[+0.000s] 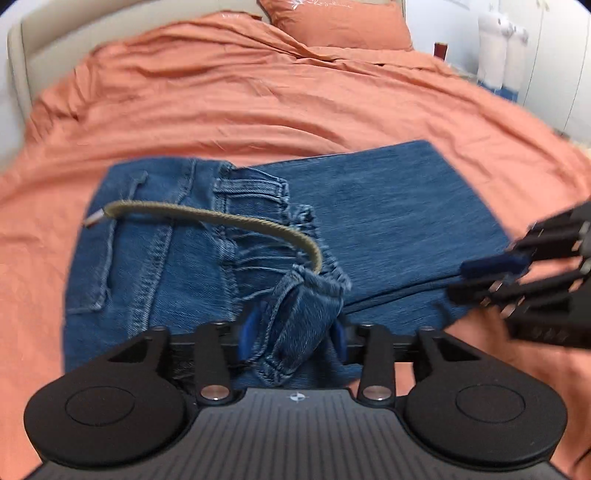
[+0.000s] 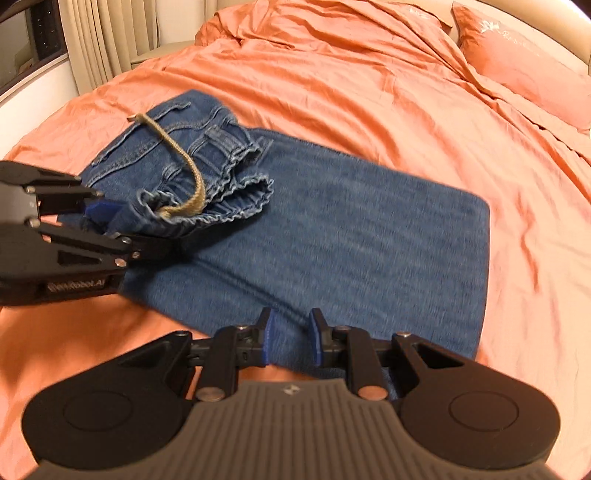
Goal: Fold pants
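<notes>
Blue denim pants [image 1: 388, 218] lie partly folded on the orange bed, also in the right wrist view [image 2: 351, 236]. A tan drawstring [image 1: 221, 216] curls out of the gathered waistband [image 2: 221, 199]. My left gripper [image 1: 293, 332] is shut on a bunch of the waistband denim; it also shows in the right wrist view [image 2: 107, 221]. My right gripper [image 2: 290, 341] has its blue pads closed on the near edge of the folded leg. It also shows in the left wrist view [image 1: 480, 280], at the fold's edge.
The orange sheet [image 1: 221, 92] is wrinkled all around the pants. Orange pillows [image 2: 517, 59] lie at the head of the bed. A beige headboard [image 1: 48, 33] curves behind. Curtains [image 2: 103, 37] and a nightstand with white objects [image 1: 495, 48] stand past the bed's edges.
</notes>
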